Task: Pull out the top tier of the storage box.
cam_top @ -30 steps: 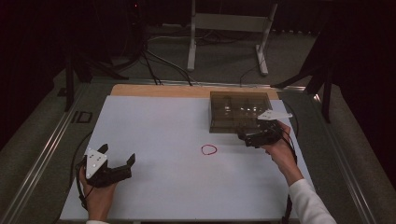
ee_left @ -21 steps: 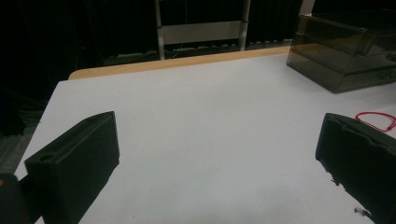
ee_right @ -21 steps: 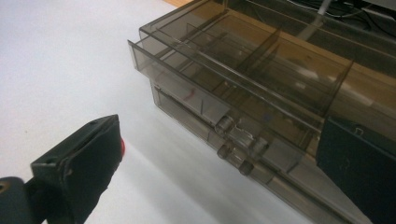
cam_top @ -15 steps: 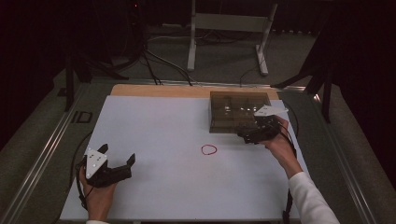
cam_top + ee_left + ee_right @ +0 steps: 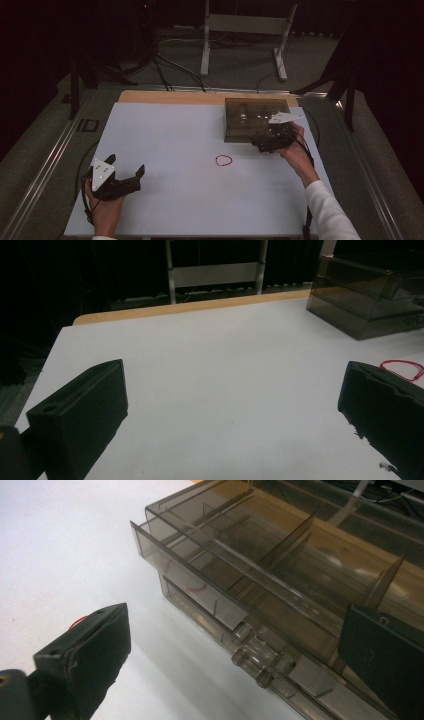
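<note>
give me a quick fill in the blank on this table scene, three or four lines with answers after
1. The loop lying on the white table is a rubber band coloured ____.
2. The left claw rests with its jaws ____ and nothing between them.
3. The right claw is at the front of a smoky clear ____ split by dividers.
4. In the high view, the rubber band lies between the two claws, nearer the ____ one.

Missing words: red; open; box; right

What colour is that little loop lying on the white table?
Red: the rubber band shows best in the high view.
</note>
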Demonstrator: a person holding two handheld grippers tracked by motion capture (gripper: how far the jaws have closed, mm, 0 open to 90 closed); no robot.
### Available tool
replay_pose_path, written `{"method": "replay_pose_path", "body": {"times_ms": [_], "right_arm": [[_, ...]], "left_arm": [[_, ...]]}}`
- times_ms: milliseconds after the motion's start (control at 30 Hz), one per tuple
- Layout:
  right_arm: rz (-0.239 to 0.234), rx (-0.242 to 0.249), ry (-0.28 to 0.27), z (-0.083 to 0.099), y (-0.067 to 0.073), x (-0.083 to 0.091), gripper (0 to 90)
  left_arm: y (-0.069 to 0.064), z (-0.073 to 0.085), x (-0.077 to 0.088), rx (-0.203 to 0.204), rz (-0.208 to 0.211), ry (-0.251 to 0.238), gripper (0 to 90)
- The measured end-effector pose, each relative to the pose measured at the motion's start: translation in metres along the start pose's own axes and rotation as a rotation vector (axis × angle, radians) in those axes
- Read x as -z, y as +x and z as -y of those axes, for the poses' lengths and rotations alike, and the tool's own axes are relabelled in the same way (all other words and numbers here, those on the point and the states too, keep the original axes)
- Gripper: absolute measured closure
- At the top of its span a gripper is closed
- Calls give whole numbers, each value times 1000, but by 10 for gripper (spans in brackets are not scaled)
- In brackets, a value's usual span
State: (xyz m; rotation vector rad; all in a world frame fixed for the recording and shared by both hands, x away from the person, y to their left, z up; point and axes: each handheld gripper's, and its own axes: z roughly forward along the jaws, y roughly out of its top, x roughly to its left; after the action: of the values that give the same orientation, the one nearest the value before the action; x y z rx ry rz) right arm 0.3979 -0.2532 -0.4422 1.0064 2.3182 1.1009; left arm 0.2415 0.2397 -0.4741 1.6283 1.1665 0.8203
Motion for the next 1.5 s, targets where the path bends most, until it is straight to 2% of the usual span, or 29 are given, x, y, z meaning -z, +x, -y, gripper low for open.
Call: {"method": "replay_pose_path", "body": {"times_ms": [67,233,267,433,633,767,967,1167,1367,1500], "right_arm": [[6,8,18,1,0,-4,15],[9,10,21,1,1,-4,48],[25,34,20,0,3,-4,164],[47,50,30,1,2,-2,300],[50,112,61,2,4,3,358],[47,115,64,3,3,6,401],[64,112,76,3,0,1,375],[57,120,84,4,1,-2,347],[63,127,92,5,1,-2,391],[70,135,95,5,1,0,450]], "left_arm": [[0,0,0,0,1,0,11],[0,0,0,0,4,1,11],[0,0,0,0,4,1,11],[0,0,-1,2,3,2,11],[-1,0,-1,1,4,3,11],[-1,0,-1,1,4,4,11],[0,0,-1,1,3,4,12],[0,0,-1,1,4,5,11],[0,0,0,3,2,3,12],[0,0,-1,1,3,5,11]]}}
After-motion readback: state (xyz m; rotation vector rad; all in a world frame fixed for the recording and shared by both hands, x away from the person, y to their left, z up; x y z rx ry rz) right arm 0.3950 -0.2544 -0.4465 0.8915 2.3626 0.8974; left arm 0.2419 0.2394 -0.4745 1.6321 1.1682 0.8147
